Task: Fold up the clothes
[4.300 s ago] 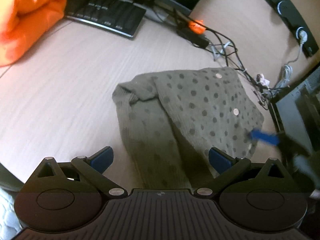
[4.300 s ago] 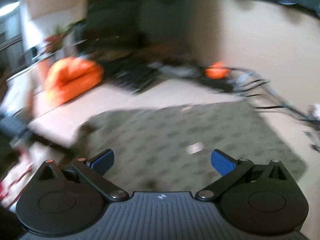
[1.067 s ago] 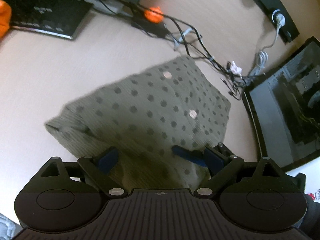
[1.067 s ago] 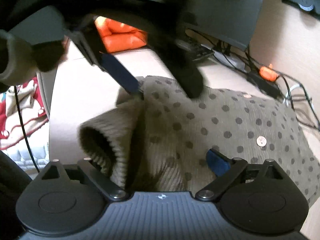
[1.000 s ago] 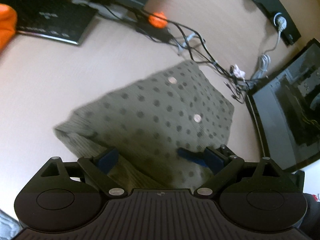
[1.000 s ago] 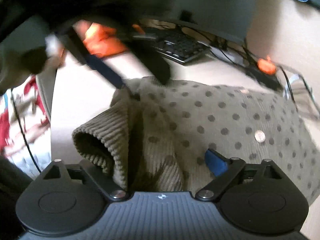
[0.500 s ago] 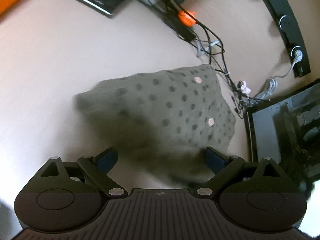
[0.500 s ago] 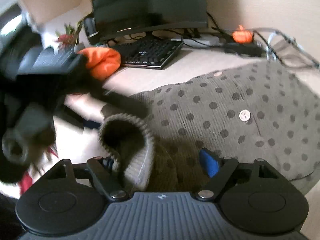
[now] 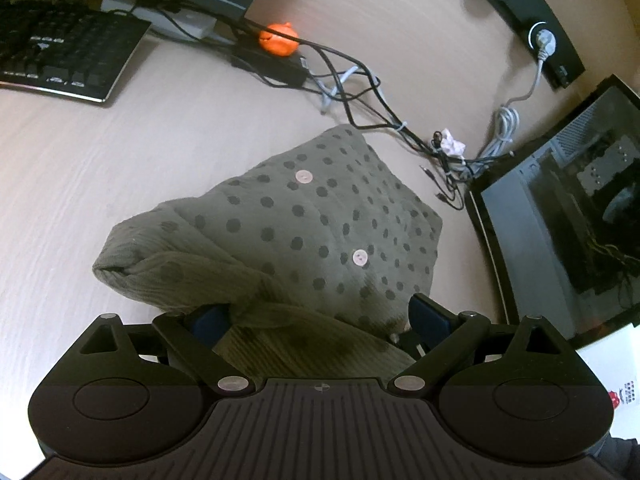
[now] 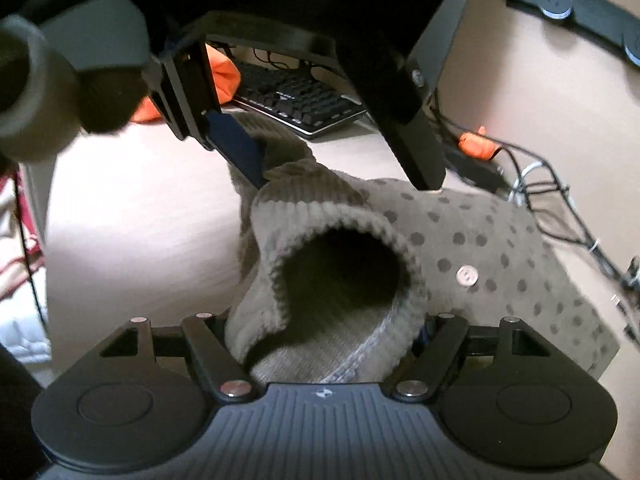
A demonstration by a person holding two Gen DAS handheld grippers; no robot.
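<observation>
Left gripper point(image 9: 320, 316) fingers wide apart around green dotted cardigan point(image 9: 304, 224), low in frame. Right gripper point(image 10: 326, 332) squeezes ribbed cuff point(image 10: 340, 248), middle of frame. Lay sleeve flat across top, away from cables point(image 9: 360, 92) at upper right.

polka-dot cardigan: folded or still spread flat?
Folded: the cardigan sits as a compact doubled bundle on the desk, ribbed cuff on top.

The folded cardigan point(image 9: 320, 220) lies on the surface point(image 9: 80, 168), just before a tangle of cables point(image 9: 360, 92). A keyboard point(image 9: 60, 56) sits behind it to the left, a computer case point(image 9: 568, 232) to its right. The left gripper point(image 9: 320, 316) reaches over its near edge, and the sleeve cuff point(image 10: 336, 240) lies between the right gripper point(image 10: 332, 332) fingers.
</observation>
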